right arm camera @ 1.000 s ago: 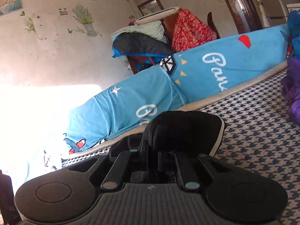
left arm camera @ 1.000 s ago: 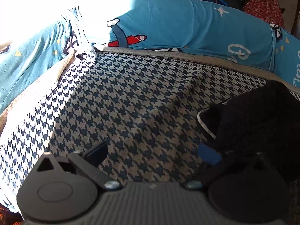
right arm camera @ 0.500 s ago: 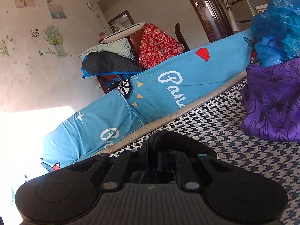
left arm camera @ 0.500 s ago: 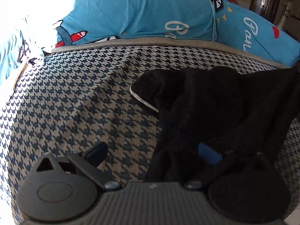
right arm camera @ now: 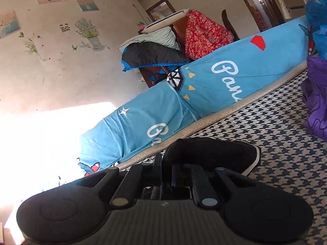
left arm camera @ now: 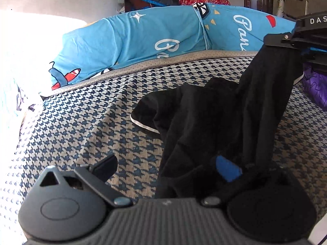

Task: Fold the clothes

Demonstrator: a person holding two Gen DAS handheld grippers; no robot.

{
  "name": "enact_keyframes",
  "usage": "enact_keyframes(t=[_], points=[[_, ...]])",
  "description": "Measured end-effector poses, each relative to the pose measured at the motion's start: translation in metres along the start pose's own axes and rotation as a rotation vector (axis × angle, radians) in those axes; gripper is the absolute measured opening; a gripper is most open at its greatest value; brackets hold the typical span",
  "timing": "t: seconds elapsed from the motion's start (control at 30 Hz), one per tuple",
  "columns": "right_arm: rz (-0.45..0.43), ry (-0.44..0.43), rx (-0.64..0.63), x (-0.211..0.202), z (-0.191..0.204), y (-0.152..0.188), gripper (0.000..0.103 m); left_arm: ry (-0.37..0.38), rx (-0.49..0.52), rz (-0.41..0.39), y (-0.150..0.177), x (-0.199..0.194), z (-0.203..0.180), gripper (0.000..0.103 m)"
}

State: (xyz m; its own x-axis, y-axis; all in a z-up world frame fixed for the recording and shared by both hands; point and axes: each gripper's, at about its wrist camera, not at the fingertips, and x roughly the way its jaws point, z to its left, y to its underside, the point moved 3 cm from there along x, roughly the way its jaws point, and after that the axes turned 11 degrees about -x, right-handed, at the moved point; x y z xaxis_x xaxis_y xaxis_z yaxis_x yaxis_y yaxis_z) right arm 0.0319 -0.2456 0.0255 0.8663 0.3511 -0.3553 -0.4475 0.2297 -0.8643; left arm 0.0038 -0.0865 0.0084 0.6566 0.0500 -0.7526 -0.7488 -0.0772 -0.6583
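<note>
A black garment (left arm camera: 204,112) with white trim lies crumpled on the houndstooth bed cover (left arm camera: 92,122). One end of it rises to the upper right, where my right gripper (left arm camera: 274,40) pinches it. In the right wrist view, that right gripper (right arm camera: 168,175) is shut on a fold of the black garment (right arm camera: 210,153), which bulges over the fingers. My left gripper (left arm camera: 166,167) stands open low over the bed. Its left finger (left arm camera: 106,164) is bare, and the garment's near end drapes around the blue-padded right finger (left arm camera: 226,170).
A long blue bolster (left arm camera: 163,34) with white lettering runs along the bed's far edge. A purple cloth (right arm camera: 316,102) is heaped at the right. Behind stand a chair with a red floral cloth (right arm camera: 204,34) and a dark jacket (right arm camera: 151,55). Bright sunlight washes out the left.
The left wrist view has swung right and rolled, so the garment now sits at centre and the right gripper holding its raised end has come into sight. The right gripper stays shut.
</note>
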Motion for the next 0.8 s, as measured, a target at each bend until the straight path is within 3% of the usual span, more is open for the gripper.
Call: enact_keyframes(t=[0.3,0.43,0.7,0.77,0.8], points=[[0.002,-0.301,-0.054,0.008,0.045,0.006,0.01,-0.008,-0.002,-0.013,0.002,-0.006,0.01,0.103],[0.063,-0.449,-0.079,0.016,0.065,0.014,0.01,-0.022,0.001,-0.011,0.005,-0.006,0.014,0.103],[0.345,-0.485,-0.193,0.054,0.095,0.054,0.015,-0.014,0.03,0.015,0.016,-0.008,0.021,0.103],[0.421,-0.485,-0.204,0.063,0.098,0.062,0.031,-0.014,0.03,0.023,0.018,-0.008,0.023,0.103],[0.426,-0.482,-0.217,0.063,0.1,0.063,0.034,-0.016,0.029,0.026,0.019,-0.007,0.025,0.103]])
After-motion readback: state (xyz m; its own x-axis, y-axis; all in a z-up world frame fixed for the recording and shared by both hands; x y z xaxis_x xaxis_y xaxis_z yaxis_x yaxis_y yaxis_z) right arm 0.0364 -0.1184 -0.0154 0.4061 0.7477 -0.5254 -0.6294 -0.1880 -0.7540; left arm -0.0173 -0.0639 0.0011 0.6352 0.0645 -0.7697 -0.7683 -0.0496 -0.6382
